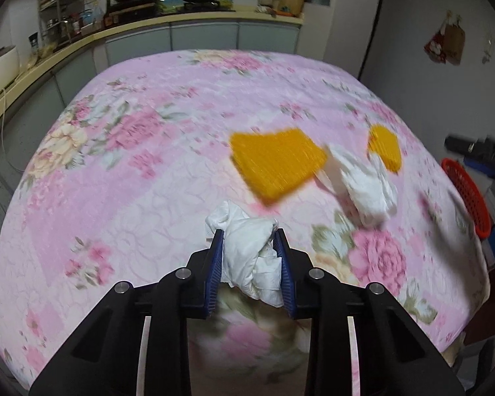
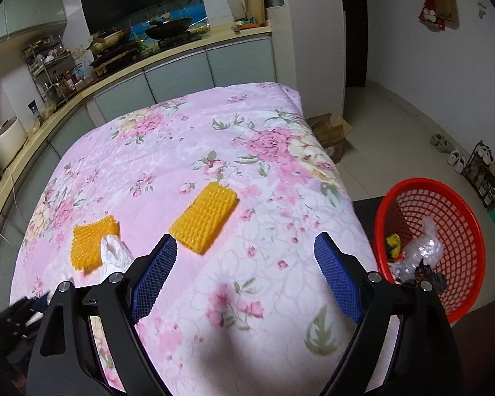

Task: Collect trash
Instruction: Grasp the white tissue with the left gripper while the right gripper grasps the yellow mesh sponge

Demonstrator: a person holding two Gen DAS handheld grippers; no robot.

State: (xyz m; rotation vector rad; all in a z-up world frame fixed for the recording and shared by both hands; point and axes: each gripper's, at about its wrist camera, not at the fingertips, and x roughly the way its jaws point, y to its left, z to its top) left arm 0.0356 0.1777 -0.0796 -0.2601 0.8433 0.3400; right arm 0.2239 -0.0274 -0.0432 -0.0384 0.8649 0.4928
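Note:
My left gripper [image 1: 247, 232] is shut on a crumpled white tissue [image 1: 250, 254] and holds it above the pink floral tablecloth [image 1: 132, 165]. A second white tissue [image 1: 366, 184] lies on the cloth between two orange foam nets [image 1: 277, 161] [image 1: 386, 147]. My right gripper [image 2: 246, 244] is open and empty above the cloth, just short of the nearer orange net [image 2: 204, 217]. The other net [image 2: 90, 244] and the white tissue [image 2: 115, 254] lie to its left. A red mesh basket [image 2: 445, 231] stands off the table's right edge with a clear plastic wrap [image 2: 422, 250] and other scraps inside.
A kitchen counter [image 2: 148, 62] with pans and jars runs behind and left of the table. Cardboard boxes [image 2: 333, 135] sit on the floor past the table's far right corner. Shoes [image 2: 445, 148] line the right wall. The basket also shows in the left wrist view [image 1: 468, 191].

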